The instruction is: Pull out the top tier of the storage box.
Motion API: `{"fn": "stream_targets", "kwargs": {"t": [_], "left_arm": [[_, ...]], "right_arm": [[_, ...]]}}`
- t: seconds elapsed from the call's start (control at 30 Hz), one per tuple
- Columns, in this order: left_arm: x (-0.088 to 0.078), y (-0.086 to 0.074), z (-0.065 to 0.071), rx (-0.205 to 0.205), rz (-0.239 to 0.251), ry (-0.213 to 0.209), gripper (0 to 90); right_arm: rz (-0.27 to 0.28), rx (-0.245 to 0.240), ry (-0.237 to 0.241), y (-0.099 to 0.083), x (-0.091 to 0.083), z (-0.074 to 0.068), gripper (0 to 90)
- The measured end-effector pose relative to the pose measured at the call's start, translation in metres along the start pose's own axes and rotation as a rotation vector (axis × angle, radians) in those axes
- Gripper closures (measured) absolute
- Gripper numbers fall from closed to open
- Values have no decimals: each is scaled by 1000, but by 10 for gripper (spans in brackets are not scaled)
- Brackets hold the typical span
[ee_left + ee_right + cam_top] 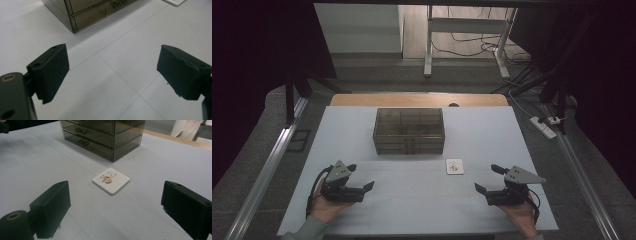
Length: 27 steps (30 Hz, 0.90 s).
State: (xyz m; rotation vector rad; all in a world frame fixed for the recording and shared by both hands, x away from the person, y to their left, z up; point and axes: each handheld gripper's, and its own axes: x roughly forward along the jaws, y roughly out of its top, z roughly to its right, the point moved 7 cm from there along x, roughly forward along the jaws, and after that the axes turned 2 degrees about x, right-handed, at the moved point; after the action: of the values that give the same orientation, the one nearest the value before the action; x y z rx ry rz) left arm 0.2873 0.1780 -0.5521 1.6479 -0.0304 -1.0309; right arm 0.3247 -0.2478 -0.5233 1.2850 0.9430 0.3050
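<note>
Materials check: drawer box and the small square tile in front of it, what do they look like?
Drawer box: smoke-tinted clear plastic, probably acrylic; glossy, and the drawer fronts and inner dividers show through the walls.
Square tile: white, thick, rounded corners, matte top with a printed picture; looks like a ceramic or stone coaster, though coated board is possible.

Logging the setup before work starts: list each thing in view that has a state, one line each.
Left gripper: open, fingers wide apart, nothing between them, just above the table.
Right gripper: open, holding nothing, aimed at the tile.
Tile: flat on the table, picture side up, untouched, in front of the drawer box.
Drawer box: upright, drawers shut.
</note>
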Motion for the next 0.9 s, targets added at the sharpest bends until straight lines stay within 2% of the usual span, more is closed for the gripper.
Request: {"fn": "stream_targets", "kwargs": {"t": [0.23,0.53,0.9], "left_arm": [[2,-1,3,22,-10,6,102],[3,0,2,26,-2,9,102],[5,-1,4,32,-11,6,102]], "right_arm": [[-20,-21,-8,-3,1,-1,86],[-30,-26,-16,-4,4,-1,87],[-15,-28,-26,-2,9,-5,107]]}}
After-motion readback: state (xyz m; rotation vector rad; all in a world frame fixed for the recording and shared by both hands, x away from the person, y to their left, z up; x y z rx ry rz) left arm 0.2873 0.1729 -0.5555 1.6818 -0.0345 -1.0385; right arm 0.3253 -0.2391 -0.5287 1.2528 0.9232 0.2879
